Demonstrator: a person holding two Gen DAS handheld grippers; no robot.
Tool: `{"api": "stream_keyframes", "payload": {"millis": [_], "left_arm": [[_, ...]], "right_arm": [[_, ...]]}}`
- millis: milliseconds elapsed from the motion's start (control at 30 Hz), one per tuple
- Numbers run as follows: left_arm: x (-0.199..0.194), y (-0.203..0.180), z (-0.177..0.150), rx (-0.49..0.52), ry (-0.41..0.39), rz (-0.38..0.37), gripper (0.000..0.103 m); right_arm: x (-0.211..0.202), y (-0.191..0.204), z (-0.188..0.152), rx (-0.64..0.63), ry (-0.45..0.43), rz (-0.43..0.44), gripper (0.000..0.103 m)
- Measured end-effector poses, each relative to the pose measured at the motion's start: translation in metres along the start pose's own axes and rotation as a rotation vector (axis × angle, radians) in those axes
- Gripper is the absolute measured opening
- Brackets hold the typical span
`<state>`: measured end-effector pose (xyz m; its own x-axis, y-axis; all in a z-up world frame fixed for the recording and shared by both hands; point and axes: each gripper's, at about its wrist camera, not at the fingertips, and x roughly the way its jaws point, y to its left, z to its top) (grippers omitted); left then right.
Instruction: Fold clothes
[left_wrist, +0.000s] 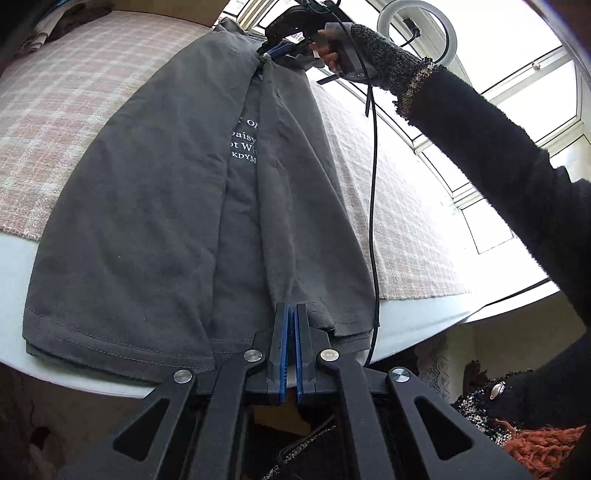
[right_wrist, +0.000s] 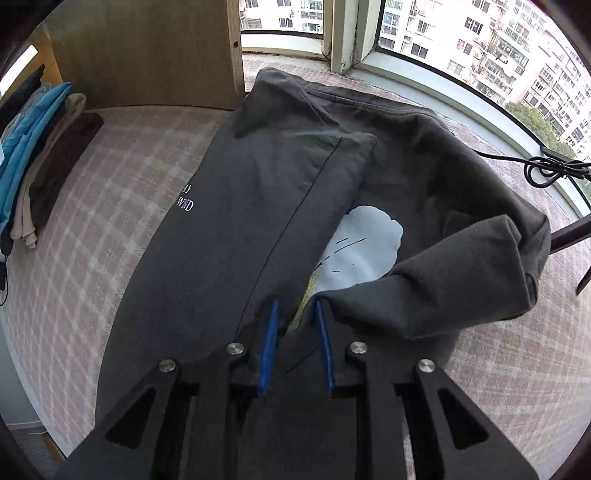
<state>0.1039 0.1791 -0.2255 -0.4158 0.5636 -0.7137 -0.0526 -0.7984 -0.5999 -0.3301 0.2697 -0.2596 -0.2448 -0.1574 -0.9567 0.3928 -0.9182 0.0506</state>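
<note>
We have a dark grey shirt (left_wrist: 155, 206) lying on the checked cloth (left_wrist: 66, 110) that covers the surface, partly folded lengthwise. Its long axis runs from 6 o'clock to 12 o'clock in the left wrist view, straight away from our left hand-held gripper (left_wrist: 291, 325).

That left hand-held gripper is closed on the hem at the near end, its blue pads pressed together with cloth pinched between them. At the far end, at 12 o'clock, our right hand-held gripper (left_wrist: 275, 50) sits at the collar end, so the two stand at opposite ends of the shirt. In the right wrist view its jaws stand apart over the cloth (right_wrist: 295, 325); the blue pads do not press on anything, so we judge it has no grip. A folded sleeve lies at 3 o'clock of it, and a pale printed patch (right_wrist: 369, 240) shows just beyond at 1 o'clock.

The next fold, we judge, turns on that axis: the left holds the hem, while the right is nearer the collar.

White print reads in fragments: "aisy" and "KDYM" from the left view, "WIND" upside down from the right. The rest is hidden in folds.
</note>
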Motion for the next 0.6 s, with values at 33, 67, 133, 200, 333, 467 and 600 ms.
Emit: {"api": "stream_keyframes", "payload": {"millis": [33,67,133,200,333,467,600], "left_arm": [[-0.001,-0.001,0.001,0.011,0.0,0.002,0.002],[-0.003,-0.002,0.001,0.025,-0.001,0.003,0.002],[-0.006,-0.005,0.003,0.05,-0.002,0.007,0.002],[-0.01,-0.007,0.005,0.066,-0.003,0.005,0.002],[-0.014,-0.001,0.013,0.087,0.012,0.001,0.002],[-0.012,0.002,0.02,0.132,0.039,0.027,0.002],[-0.009,0.002,0.025,0.179,0.068,0.056,0.002]], "right_arm": [[-0.008,0.001,-0.003,-0.01,-0.012,0.005,0.035],[-0.02,0.0,-0.011,-0.012,-0.025,0.023,0.037],[-0.05,-0.004,-0.033,-0.007,-0.054,0.076,0.039],[-0.083,-0.009,-0.075,-0.006,-0.077,0.165,0.039],[-0.125,0.006,-0.205,-0.068,-0.085,0.253,0.039],[-0.125,0.034,-0.346,-0.119,-0.032,0.26,0.039],[-0.12,0.065,-0.422,-0.166,-0.023,0.274,0.039]]}}
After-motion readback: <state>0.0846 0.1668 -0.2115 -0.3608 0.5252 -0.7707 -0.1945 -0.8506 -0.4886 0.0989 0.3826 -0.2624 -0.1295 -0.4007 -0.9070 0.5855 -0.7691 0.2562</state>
